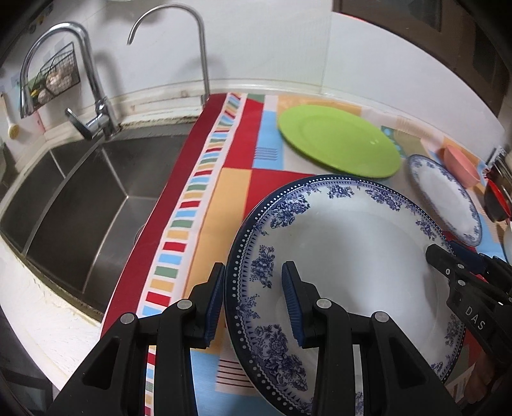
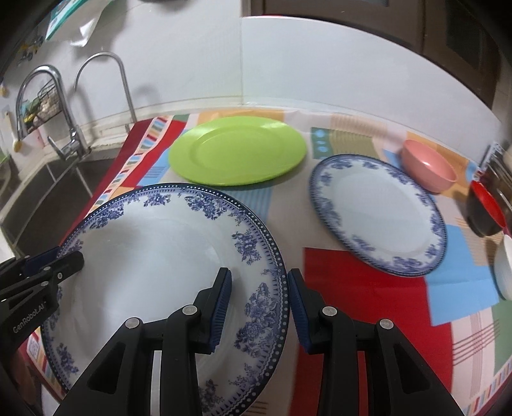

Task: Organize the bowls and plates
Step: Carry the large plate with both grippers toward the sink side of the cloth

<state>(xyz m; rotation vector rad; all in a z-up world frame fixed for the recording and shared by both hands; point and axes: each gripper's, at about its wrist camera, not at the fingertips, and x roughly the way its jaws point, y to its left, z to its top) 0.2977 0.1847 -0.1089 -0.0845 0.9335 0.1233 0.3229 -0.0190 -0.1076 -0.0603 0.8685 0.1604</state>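
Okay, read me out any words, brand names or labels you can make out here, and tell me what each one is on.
"DAS": on the black body of the right gripper, seen from the left wrist camera; the print may run on out of view.
"GenRobot.AI": on the black body of the left gripper, seen from the right wrist camera.
The papers on the wall above the sink carry print too blurred to read.

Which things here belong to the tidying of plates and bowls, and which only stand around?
For the job: large blue-patterned plate, green plate, smaller blue-patterned plate, pink bowl, red and black bowl, white bowl.

Only around: sink, taps, wire basket, patterned cloth.
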